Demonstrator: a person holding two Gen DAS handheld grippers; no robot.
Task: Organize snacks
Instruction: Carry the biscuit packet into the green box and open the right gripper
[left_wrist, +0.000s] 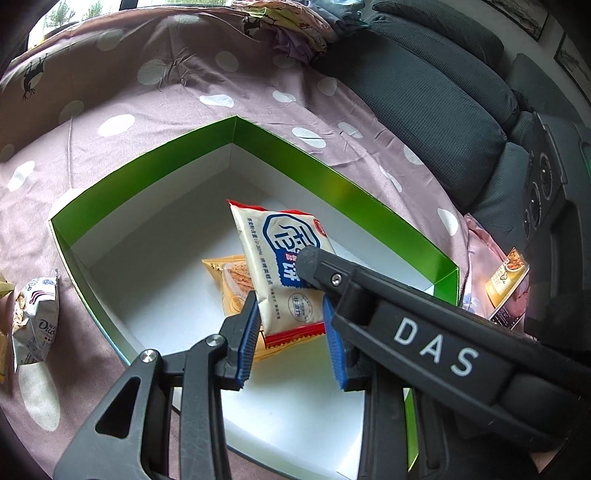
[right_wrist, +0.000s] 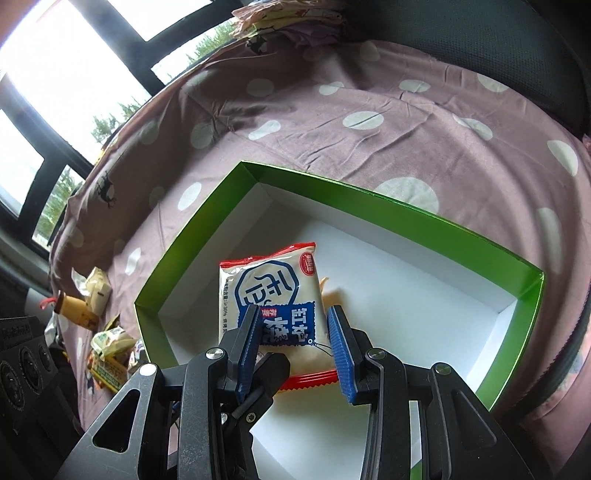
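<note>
1. Green box (left_wrist: 288, 155) open on the spotted sheet (left_wrist: 184, 92); white floor mostly bare.
2. One orange packet (left_wrist: 229, 280) already lying inside the box.
3. Cream packet (left_wrist: 280, 258) with red sealed ends held tilted over the box interior, above the orange packet, not yet set down.
4. Left gripper (left_wrist: 290, 301): narrowly parted, blue pads against both side edges of the cream packet near its lower red seal; judged a firm hold.
5. Right gripper (right_wrist: 293, 314): parted a little wider, same packet between the pads, apparently pinched too.
6. Outstanding: white packet (left_wrist: 35, 317), yellow-labelled packet (left_wrist: 506, 280) and a small pile of snacks (right_wrist: 107, 350) loose on the sheet outside the box.
7. Assessed as early stage: one stowed, one in hand, several left.
</note>
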